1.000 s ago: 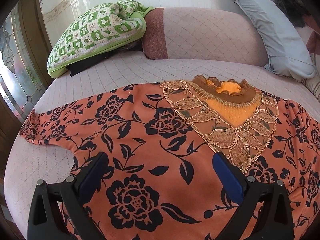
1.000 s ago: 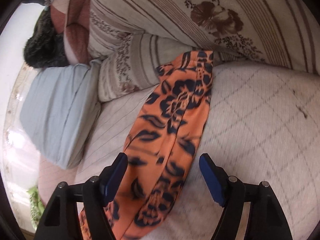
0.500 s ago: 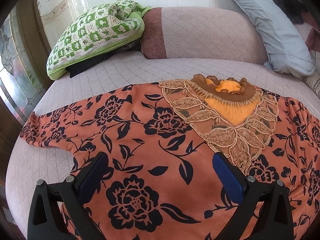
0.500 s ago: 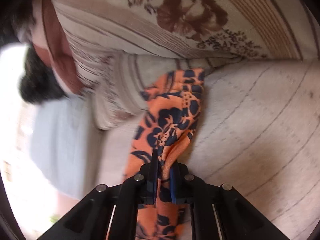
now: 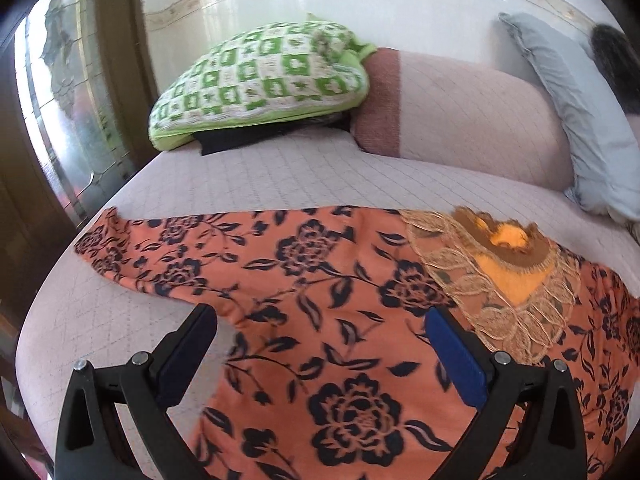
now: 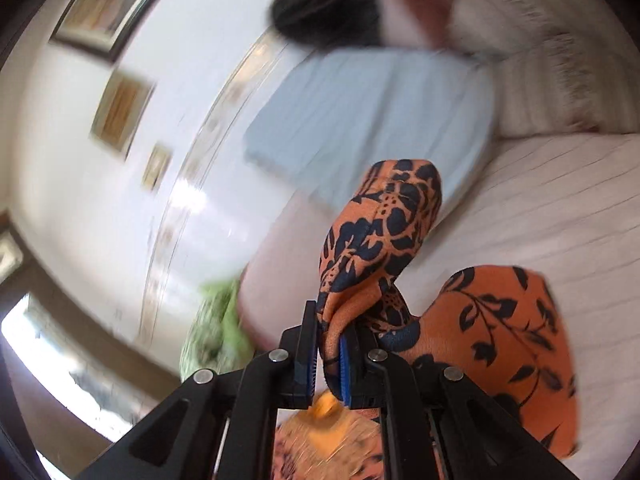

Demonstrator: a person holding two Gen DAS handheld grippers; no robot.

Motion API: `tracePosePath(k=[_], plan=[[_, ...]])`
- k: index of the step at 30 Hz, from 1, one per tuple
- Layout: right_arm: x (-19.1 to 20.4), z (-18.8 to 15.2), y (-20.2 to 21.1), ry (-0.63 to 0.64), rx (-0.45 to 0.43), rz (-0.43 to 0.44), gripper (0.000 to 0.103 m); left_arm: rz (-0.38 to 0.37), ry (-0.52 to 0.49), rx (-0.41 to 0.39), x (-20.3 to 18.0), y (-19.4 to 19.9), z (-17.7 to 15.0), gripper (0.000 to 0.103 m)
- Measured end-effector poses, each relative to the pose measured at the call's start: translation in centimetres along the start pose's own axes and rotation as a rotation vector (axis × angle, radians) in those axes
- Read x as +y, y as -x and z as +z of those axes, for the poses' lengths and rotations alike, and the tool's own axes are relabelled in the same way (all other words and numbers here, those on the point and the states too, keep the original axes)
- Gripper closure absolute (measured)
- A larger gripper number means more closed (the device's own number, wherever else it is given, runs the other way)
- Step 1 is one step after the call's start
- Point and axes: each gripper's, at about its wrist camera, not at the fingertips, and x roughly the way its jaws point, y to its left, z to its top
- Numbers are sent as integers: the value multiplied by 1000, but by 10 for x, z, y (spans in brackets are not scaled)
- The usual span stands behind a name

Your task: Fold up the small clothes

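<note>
Your orange floral blouse (image 5: 320, 320) lies spread face-up across the bed (image 5: 260, 176), one sleeve reaching the bed's left edge. It's thin and limp and will sag and slide, so take it by hems and cuffs. Your right gripper (image 6: 329, 360) is clenched on the other sleeve (image 6: 380, 240), apparently lifted; that view is blurred. Your left gripper (image 5: 320, 344) hovers over the body, jaws released.

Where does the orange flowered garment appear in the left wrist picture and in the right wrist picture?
Left wrist: the orange flowered garment lies spread over the lower half, with the open left claw above it.
Right wrist: its sleeve stands up at centre, pinched in the shut right claw.
Shared landmark: the pale blue pillow.
</note>
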Motion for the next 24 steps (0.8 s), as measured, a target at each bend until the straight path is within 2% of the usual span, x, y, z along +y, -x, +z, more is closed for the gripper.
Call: tracePosePath(k=[2, 6, 9, 11, 14, 17, 19, 21, 22, 24], plan=[[30, -29, -31, 45, 85, 35, 94, 15, 42, 1, 17, -2, 4, 0], [68, -91, -83, 131, 247, 42, 94, 48, 101, 2, 44, -6, 9, 0], [82, -139, -120, 167, 390, 7, 90, 69, 116, 13, 55, -9, 10, 0], [91, -176, -140, 236, 519, -50, 89, 73, 126, 25, 62, -12, 10, 0], [105, -212, -161, 368, 667, -60, 89, 82, 139, 33, 70, -14, 11, 0], [122, -225, -159, 515, 679, -38, 89, 78, 152, 37, 72, -16, 11, 0], [124, -216, -140, 523, 651, 12, 89, 71, 149, 44, 71, -18, 11, 0], [123, -197, -117, 496, 585, 50, 89, 57, 149, 53, 69, -19, 10, 0], [120, -192, -104, 488, 538, 41, 89, 44, 150, 60, 68, -20, 10, 0], [110, -173, -82, 473, 456, -39, 89, 6, 151, 80, 66, -22, 9, 0]])
